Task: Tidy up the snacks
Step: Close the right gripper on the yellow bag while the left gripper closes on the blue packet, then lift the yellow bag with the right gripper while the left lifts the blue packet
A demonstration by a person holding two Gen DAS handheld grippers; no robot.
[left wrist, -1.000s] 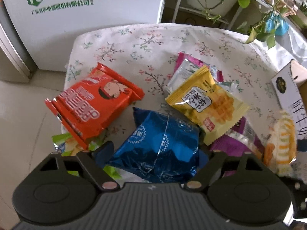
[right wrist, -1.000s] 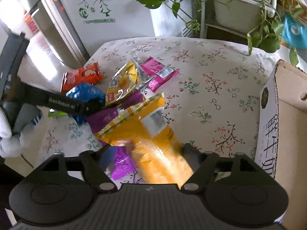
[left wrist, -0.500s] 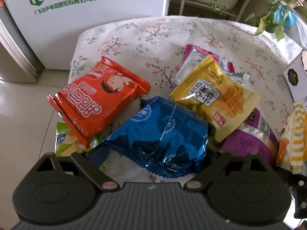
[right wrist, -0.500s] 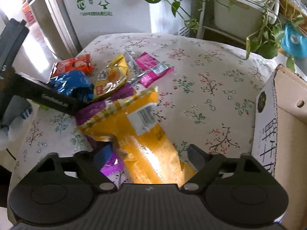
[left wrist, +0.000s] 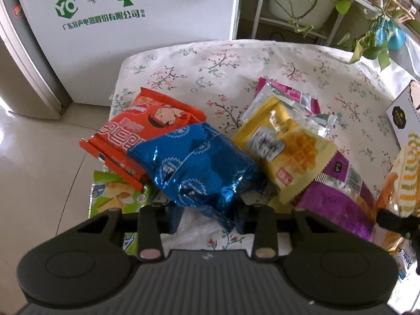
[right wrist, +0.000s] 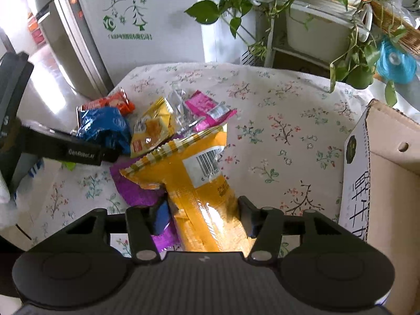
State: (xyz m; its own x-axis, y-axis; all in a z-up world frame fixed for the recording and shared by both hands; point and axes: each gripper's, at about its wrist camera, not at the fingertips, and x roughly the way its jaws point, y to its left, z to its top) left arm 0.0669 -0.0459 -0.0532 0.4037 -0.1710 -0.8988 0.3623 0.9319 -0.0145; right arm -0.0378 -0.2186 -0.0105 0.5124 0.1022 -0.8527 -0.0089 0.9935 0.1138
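My left gripper [left wrist: 207, 214] is shut on a shiny blue snack bag [left wrist: 194, 165] and holds it lifted over the pile. My right gripper [right wrist: 202, 216] is shut on a long yellow-orange snack bag [right wrist: 199, 183] with a barcode label. On the floral tablecloth [left wrist: 225, 60] lie a red-orange packet [left wrist: 136, 131], a yellow waffle packet [left wrist: 283, 147], a pink packet [left wrist: 288, 94], a purple bag [left wrist: 338, 194] and a green chip bag [left wrist: 115, 197]. The left gripper [right wrist: 78, 152] with the blue bag [right wrist: 105, 128] also shows in the right wrist view.
An open cardboard box [right wrist: 388, 178] stands at the table's right edge. A white appliance [left wrist: 126, 26] stands behind the table at left. Potted plants on a rack [right wrist: 315, 26] stand behind it. The tiled floor [left wrist: 34, 170] lies left of the table.
My left gripper closed on the blue bag and lifted it over the red packet. My right gripper narrowed onto the yellow-orange bag and raised it slightly.
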